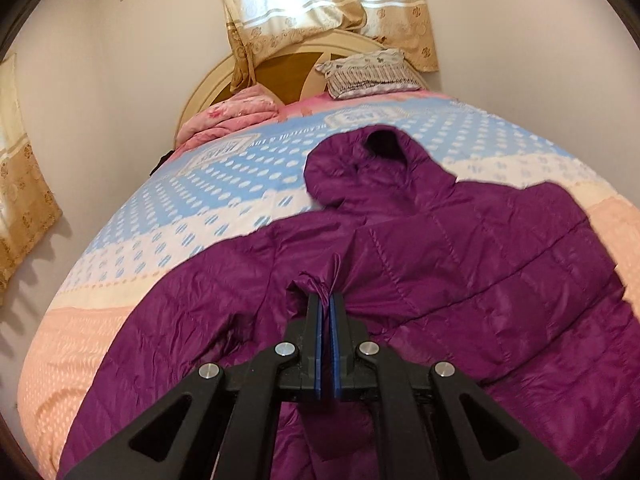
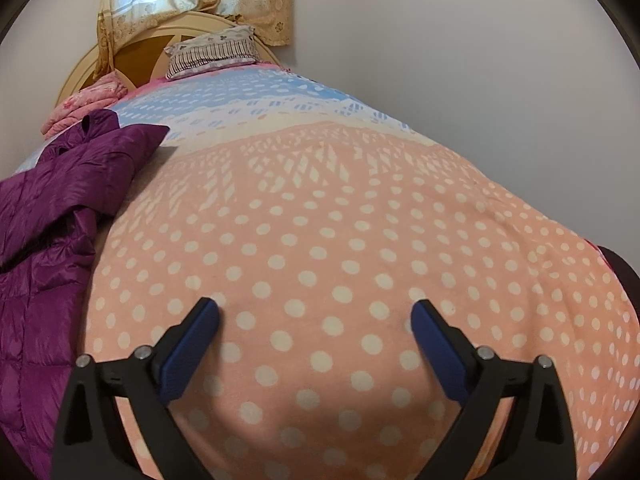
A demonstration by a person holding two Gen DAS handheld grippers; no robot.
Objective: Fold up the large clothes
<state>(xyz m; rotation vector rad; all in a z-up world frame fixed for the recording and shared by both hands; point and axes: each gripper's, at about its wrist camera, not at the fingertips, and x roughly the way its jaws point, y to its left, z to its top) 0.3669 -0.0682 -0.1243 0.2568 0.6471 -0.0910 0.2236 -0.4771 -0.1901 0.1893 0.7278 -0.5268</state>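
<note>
A purple quilted hooded jacket [image 1: 460, 248] lies spread on the bed, hood [image 1: 372, 168] toward the headboard. My left gripper [image 1: 327, 300] is shut on a bunched fold of the jacket's fabric, near the middle of the garment, and lifts it slightly. In the right wrist view the jacket [image 2: 52, 216] lies at the far left. My right gripper [image 2: 316, 312] is open and empty, just above the dotted peach blanket, to the right of the jacket and apart from it.
The bed is covered by a blue, white and peach dotted blanket [image 2: 320, 200]. A pink folded quilt [image 1: 236, 114] and a patterned pillow [image 1: 368, 74] lie by the round headboard [image 1: 280, 68]. Curtains [image 1: 320, 0] hang behind. Walls stand close on both sides.
</note>
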